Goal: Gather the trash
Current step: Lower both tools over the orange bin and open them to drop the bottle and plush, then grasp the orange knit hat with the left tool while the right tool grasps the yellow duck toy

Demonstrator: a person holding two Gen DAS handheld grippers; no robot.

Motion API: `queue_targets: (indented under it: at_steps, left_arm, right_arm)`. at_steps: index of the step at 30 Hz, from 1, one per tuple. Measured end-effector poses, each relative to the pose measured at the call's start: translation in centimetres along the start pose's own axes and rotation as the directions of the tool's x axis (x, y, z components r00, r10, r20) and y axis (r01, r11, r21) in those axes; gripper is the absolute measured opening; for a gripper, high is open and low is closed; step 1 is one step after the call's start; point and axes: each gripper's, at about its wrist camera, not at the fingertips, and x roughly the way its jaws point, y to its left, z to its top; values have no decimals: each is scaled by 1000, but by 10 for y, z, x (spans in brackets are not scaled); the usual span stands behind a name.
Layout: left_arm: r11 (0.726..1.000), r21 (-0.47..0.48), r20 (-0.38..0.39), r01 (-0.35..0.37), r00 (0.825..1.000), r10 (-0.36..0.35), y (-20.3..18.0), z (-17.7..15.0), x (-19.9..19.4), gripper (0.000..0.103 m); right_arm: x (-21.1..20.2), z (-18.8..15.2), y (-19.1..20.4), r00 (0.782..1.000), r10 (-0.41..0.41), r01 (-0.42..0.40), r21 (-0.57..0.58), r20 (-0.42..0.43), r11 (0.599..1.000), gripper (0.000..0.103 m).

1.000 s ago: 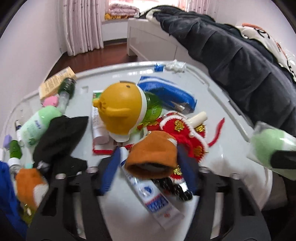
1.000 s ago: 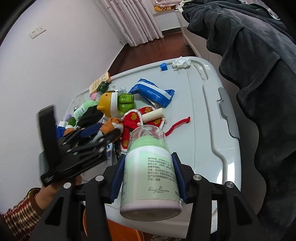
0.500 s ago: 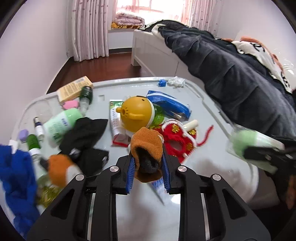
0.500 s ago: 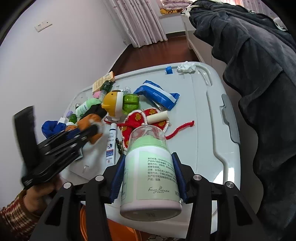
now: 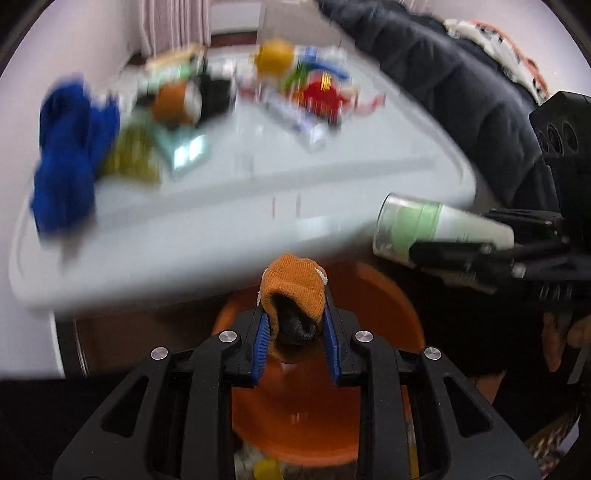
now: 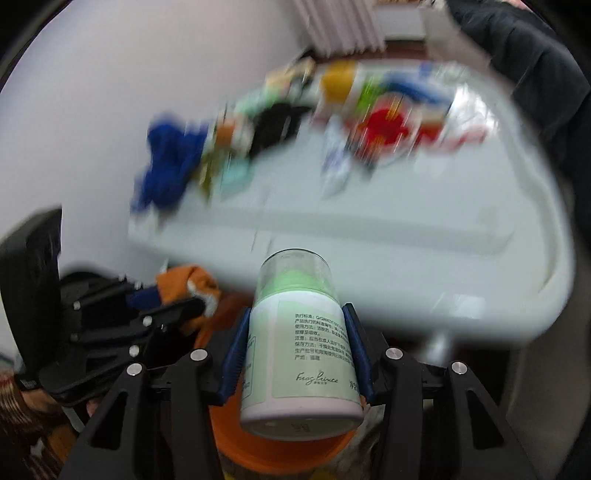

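1. Left gripper [image 5: 295,325], lower centre: fingers clamped on an orange sock [image 5: 293,291], above the orange bin [image 5: 388,295].
2. Right gripper [image 6: 295,354], lower centre: fingers gripping a green lotion bottle [image 6: 299,343], over the bin's rim.
3. Blurred clutter on the tabletop [image 5: 221,221], upper frame.

I see a pale grey surface [image 5: 332,184] blurred across both views, plain white walls [image 6: 129,74] behind it, pleated curtains [image 6: 340,26] over dark wood floor [image 5: 229,38], and a bed heaped with dark bedding [image 5: 443,74] on the right.
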Motion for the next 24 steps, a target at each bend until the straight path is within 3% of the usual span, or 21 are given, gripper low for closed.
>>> queue_targets:
  at_steps: [5, 6, 9, 11, 19, 21, 24]
  left_arm:
    - [999, -22, -127, 36, 991, -38, 3, -27, 27, 27]
    - [999, -27, -140, 31, 990, -34, 4, -28, 29, 31]
    - [996, -88, -153, 0, 988, -14, 15, -29, 29, 63]
    - [991, -129, -132, -41, 991, 24, 26, -26, 24, 69]
    - [980, -196, -104, -33, 994, 13, 41, -19, 22, 71]
    - [983, -181, -56, -32, 998, 22, 41, -13, 13, 71]
    - [988, -151, 37, -28, 999, 34, 44, 0, -4, 71]
  right_arm:
    - [39, -25, 15, 992, -39, 33, -46, -123, 998, 49]
    - [44, -27, 15, 990, -50, 44, -50, -133, 998, 49]
    - [55, -30, 10, 984, -84, 77, -49, -155, 996, 53]
    - [55, -29, 7, 983, -86, 80, -41, -160, 996, 67]
    - [43, -24, -1, 995, -74, 72, -23, -74, 997, 73]
    - [32, -17, -4, 998, -68, 68, 5, -20, 998, 74]
    - [6, 0, -12, 993, -67, 62, 58, 94, 996, 83]
